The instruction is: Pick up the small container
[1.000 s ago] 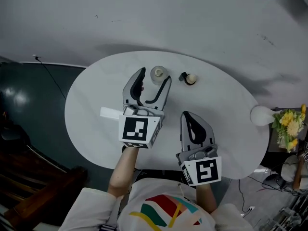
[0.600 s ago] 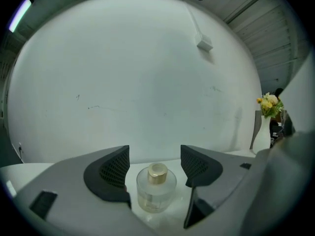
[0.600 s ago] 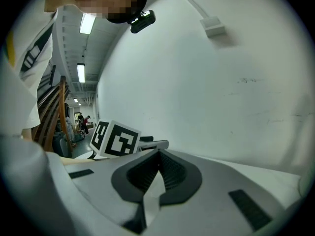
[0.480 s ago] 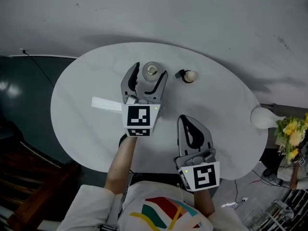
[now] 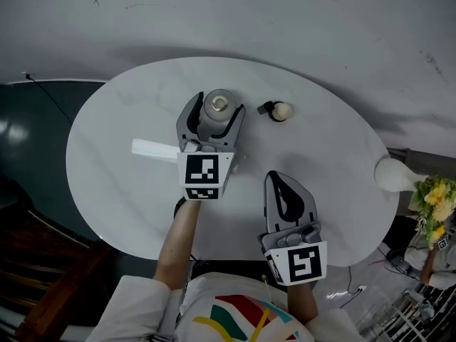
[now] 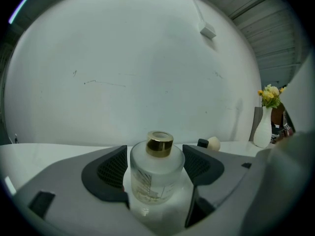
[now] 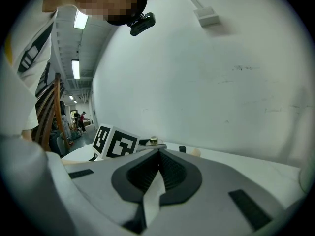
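Head view's dim & flat, greyish, w/ a broad soft shadow on the wall [image 5: 285, 13] behind the pale table [image 5: 114, 169]. Both gripper views are fisheye: black corners, straight lines bowed, close-up foreground soft. Ceiling strip lights [image 7: 80, 19] burn out bright at left of the right gripper view; small container [image 6: 156, 173] shows a faint sheen on its gold cap.

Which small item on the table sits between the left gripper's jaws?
The frosted bottle with the gold cap; the cream-and-black piece lies apart to its right.
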{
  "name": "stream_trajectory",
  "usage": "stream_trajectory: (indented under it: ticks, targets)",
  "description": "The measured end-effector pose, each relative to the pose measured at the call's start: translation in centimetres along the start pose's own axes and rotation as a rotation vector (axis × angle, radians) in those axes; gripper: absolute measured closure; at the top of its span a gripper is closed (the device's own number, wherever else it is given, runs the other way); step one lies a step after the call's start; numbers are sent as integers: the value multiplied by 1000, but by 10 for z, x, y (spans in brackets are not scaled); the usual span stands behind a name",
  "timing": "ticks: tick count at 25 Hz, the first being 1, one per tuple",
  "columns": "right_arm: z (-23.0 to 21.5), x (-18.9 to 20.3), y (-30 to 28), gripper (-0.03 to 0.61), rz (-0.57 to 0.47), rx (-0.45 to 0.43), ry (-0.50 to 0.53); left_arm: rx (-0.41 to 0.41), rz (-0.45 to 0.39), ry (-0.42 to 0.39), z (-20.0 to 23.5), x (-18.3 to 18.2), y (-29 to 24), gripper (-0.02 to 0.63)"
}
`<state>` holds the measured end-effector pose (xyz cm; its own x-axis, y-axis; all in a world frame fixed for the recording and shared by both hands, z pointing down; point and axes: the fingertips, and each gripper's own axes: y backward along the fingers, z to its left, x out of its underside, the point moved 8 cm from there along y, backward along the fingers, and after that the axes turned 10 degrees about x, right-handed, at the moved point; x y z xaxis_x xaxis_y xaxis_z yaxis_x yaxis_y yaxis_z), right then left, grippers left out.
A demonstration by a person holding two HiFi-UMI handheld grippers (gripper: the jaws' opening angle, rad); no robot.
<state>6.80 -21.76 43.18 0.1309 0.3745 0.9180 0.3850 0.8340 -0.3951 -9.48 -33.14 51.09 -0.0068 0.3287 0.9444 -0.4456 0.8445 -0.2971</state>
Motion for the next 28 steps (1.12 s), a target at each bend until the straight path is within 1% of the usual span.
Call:
stream_trajectory:
  ticks: [8,16,19,28]
  targets:
    - [4,10,-1,568,23,-24,-9,3,10,-10,-1,9,-7,282]
    - [3,15,-1,568,31,-17,-16,6,20,-5,0,10,-10,282]
    - [4,14,-2,568,19,-17,-24,1,27,-7,0,10,-11,282]
    - [13,18,2,568,32,-31,-20,-21,24,-8,1,10,-10,279]
